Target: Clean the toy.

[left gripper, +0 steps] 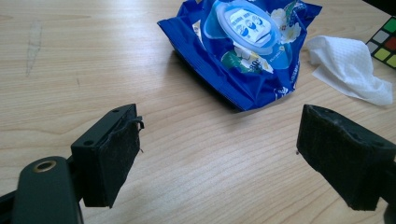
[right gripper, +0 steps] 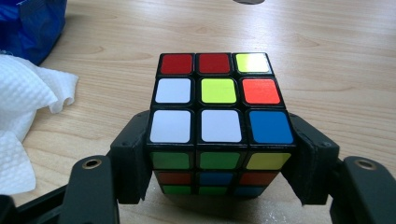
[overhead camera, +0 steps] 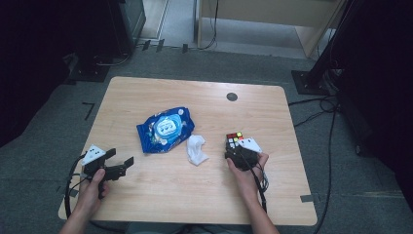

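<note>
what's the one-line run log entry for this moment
right gripper: shut on scrambled puzzle cube | left gripper: open, idle | blue wipes pack, white wipe: on table

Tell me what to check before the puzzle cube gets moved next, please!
1. Right gripper shut on the puzzle cube: ok, a jaw sits against each side.
2. Cube gripped evenly: ok, it sits centred and level between the jaws.
3. Cube off the table: cannot tell.
4. White wipe out of the cube's way: ok, it lies apart, to the cube's left.
5. Blue wipes pack closed: ok, its lid is down.
6. Left gripper free to help: ok, jaws open, nothing between them.
</note>
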Demonstrator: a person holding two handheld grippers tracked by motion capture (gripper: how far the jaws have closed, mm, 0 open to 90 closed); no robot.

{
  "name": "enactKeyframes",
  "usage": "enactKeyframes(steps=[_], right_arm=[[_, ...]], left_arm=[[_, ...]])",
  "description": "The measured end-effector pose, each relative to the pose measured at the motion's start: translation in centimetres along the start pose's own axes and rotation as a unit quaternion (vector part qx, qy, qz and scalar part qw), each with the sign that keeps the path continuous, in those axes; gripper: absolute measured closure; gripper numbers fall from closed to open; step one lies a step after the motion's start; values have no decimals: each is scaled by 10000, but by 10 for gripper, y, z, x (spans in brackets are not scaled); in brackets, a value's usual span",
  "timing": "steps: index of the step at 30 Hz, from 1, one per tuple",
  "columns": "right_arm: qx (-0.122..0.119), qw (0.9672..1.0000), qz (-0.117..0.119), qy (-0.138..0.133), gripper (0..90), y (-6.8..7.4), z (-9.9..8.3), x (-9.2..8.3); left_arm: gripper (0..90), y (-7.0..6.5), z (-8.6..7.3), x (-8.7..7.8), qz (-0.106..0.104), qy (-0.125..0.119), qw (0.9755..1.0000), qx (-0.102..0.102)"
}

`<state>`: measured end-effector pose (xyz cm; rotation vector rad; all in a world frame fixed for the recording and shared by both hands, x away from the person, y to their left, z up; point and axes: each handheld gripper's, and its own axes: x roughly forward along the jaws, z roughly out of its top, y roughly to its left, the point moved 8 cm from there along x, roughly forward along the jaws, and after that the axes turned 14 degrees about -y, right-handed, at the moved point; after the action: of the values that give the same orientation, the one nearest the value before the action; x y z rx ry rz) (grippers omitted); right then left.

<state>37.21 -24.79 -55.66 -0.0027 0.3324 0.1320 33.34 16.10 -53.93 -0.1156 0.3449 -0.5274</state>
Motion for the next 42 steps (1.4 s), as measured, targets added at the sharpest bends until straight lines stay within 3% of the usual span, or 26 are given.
enactKeyframes(steps=[5, 8, 11, 15, 17, 21, 29, 42], right_arm=[[89, 10000, 44, 13, 338, 0, 0, 0], [120, 9994, 313, -109, 134, 2, 4, -2], [157, 9984, 514, -191, 10, 2, 20, -12], [316, 9969, 701, -146, 0, -5, 33, -26], [279, 9970, 724, -40, 0, -13, 33, -33], [385, 9965, 737, 48, 0, -39, 33, -52], [494, 9973, 520, 128, 0, -92, 18, -85], [529, 9972, 167, 502, 0, -139, -28, -112]], left_arm=[[137, 0, 0, 0, 0, 13, 10000, -8], [137, 2, 1, -1, 4, 17, 10000, -6], [137, 3, 2, -1, 31, 21, 10000, -39], [137, 2, 3, 2, 158, 25, 9998, -78], [137, 1, 3, 2, 191, 84, 9998, -16], [137, -3, -7, -1, 217, 312, 9987, 332], [138, 4, -20, -9, 371, 502, 9972, 404], [138, 26, -30, -34, 729, 778, 9932, 475]])
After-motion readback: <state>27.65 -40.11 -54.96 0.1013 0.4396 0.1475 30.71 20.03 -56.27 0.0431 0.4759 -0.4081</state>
